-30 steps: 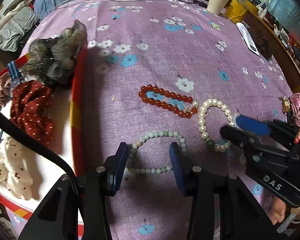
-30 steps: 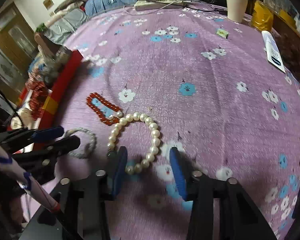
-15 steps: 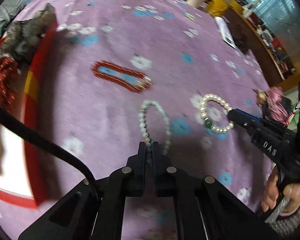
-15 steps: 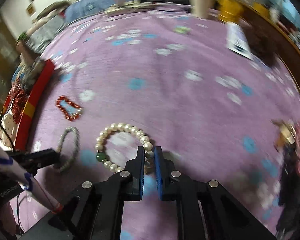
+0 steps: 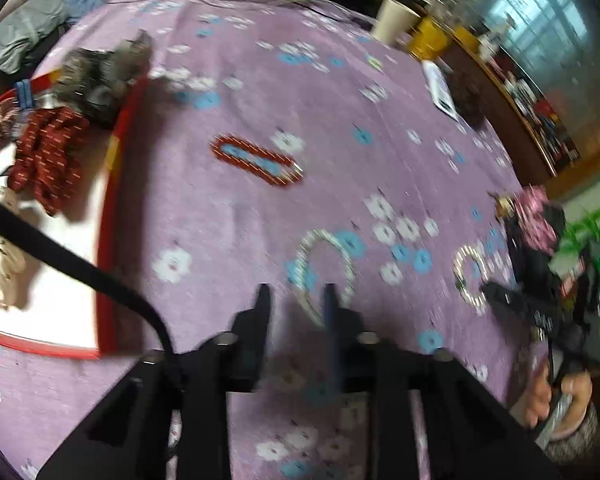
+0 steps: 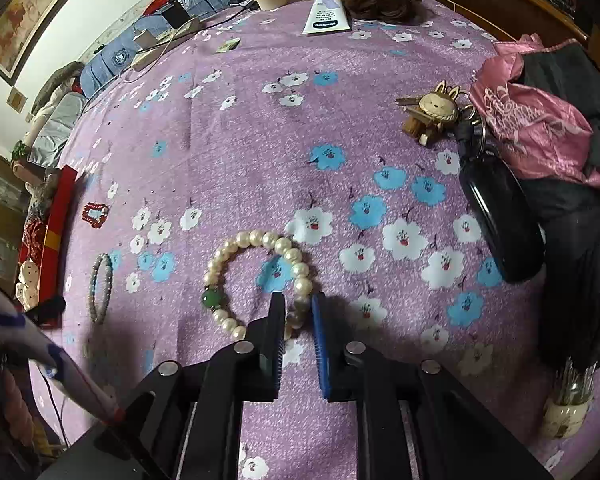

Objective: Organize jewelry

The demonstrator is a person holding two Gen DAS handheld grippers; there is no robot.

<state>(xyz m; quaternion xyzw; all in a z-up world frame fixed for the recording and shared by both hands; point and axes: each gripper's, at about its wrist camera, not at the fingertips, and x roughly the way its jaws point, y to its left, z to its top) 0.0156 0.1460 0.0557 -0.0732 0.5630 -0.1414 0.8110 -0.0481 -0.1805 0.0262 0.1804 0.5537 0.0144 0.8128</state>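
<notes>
Nearest in, the right gripper (image 6: pixel 297 308) has its jaws a narrow gap apart, just been easing open, with the near side of the pearl bracelet (image 6: pixel 256 280) sitting between them; the pads look barely off the beads, so I read it as released onto the purple flowered bedspread (image 6: pixel 260 128). That bracelet is a string of hard, round, glossy beads with one green bead (image 6: pixel 212 299): light, floppy as a loop, slippery bead by bead, so the sound grip is across a single strand with the pads straddling it, not over the whole ring. Over on the left gripper (image 5: pixel 296 300), the jaws have just been opening too and stand moderately apart, the pale green bead bracelet (image 5: pixel 324 268) lying on the bedspread beyond the tips, one strand close by the right-hand finger, nothing pinched. Same handling there: small beads, light, likely to roll or slither if nipped at the edge. Further out lies the red bead bracelet (image 5: pixel 256 159), flattened to a long oval, untouched. Beyond it, the red-rimmed tray (image 5: pixel 112 184) holds scrunchies (image 5: pixel 46 152), the likely destination.
</notes>
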